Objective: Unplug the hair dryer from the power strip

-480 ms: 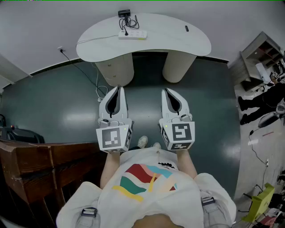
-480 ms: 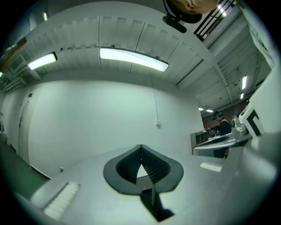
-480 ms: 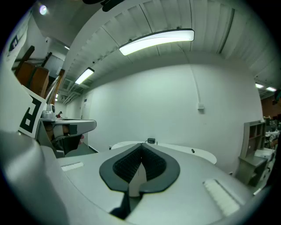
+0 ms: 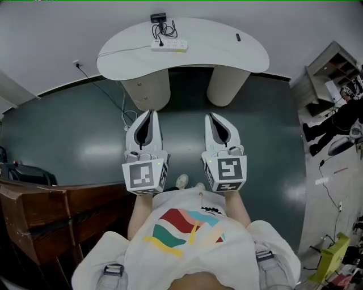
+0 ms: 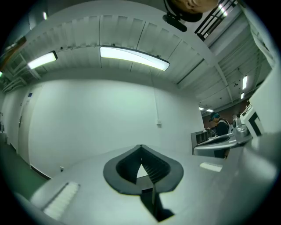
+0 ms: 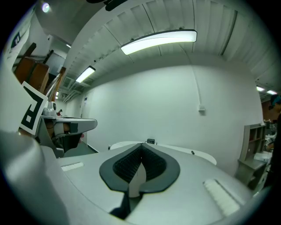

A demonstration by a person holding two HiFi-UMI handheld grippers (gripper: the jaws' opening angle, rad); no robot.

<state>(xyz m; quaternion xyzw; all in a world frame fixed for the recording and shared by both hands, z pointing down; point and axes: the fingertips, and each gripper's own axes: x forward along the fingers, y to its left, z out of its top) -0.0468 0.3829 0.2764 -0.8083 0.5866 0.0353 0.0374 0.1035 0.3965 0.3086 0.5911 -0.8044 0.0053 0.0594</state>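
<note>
A white power strip [image 4: 169, 44] lies near the back of a white curved table [image 4: 227, 54], far ahead of me. A black plug [image 4: 161, 41] sits in its left end. Its black cord loops back to a black hair dryer [image 4: 158, 17] at the table's far edge. My left gripper [image 4: 150, 112] and right gripper [image 4: 211, 115] are held side by side over the dark floor, well short of the table, both shut and empty. The left gripper view shows its shut jaws [image 5: 140, 148] against a bare wall. Beyond the shut right gripper [image 6: 141, 146] the table [image 6: 180, 150] shows far off.
The table stands on two round pedestals [image 4: 148, 88]. A white cable [image 4: 126, 105] hangs from it to the floor. A small dark thing [image 4: 237, 37] lies on the table's right part. A wooden bench [image 4: 51, 209] is at my left, shelves [image 4: 332, 68] and a person [image 4: 334, 122] at far right.
Both grippers have kept still and shut. Only the person at the far right has shifted a little.
</note>
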